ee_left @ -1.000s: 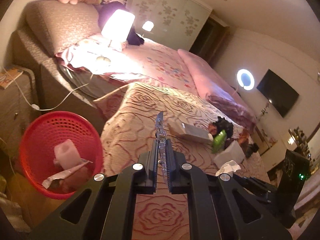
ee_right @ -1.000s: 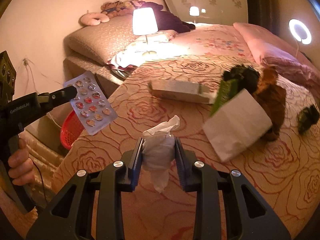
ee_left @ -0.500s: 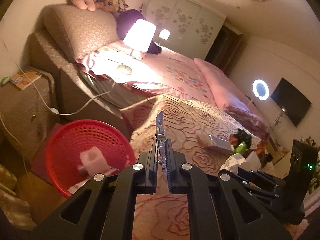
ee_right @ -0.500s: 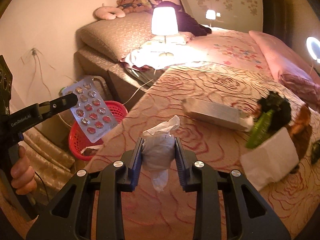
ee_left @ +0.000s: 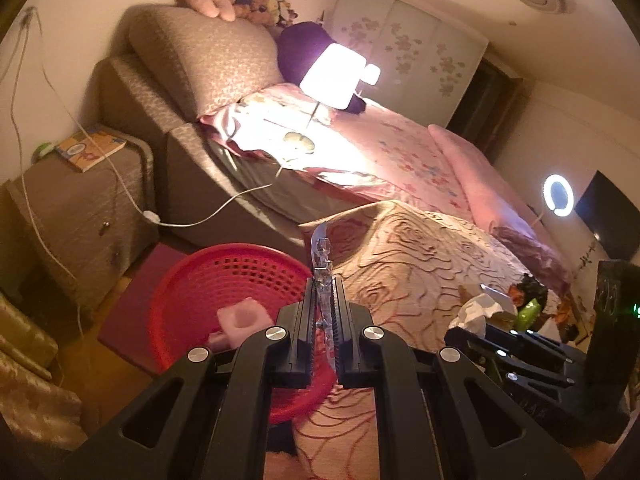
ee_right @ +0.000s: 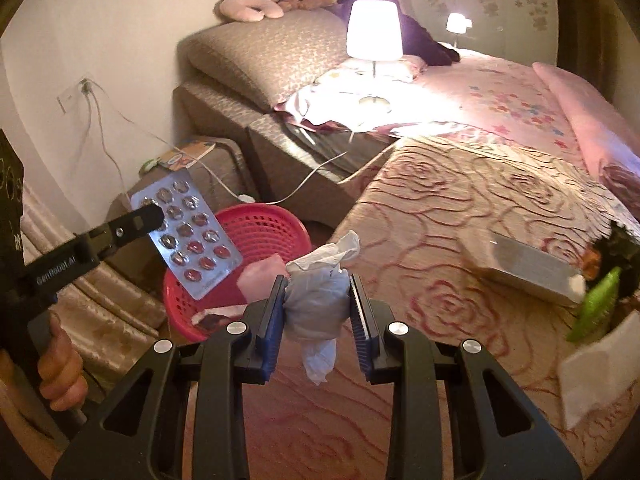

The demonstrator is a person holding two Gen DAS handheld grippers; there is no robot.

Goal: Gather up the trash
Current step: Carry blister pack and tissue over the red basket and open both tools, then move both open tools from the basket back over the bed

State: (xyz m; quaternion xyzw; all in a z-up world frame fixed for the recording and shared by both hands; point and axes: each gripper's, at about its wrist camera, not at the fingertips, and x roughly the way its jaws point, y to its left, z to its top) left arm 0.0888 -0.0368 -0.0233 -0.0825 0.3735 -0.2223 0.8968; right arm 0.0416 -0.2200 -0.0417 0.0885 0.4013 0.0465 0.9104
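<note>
Red basket (ee_left: pixel 224 280) sits on the floor just ahead and below the left gripper (ee_left: pixel 324 300); mouth open, pink block (ee_left: pixel 242 318) inside, room around it. Bed edge (ee_left: pixel 360 232) borders the basket on the gripper's right. Bedside cabinet (ee_left: pixel 80 208) and a white cable (ee_left: pixel 224 216) stand beyond the basket. Right gripper (ee_right: pixel 318 304) is over bare bedspread (ee_right: pixel 460 208); box (ee_right: pixel 532 270) lies well to its right.
</note>
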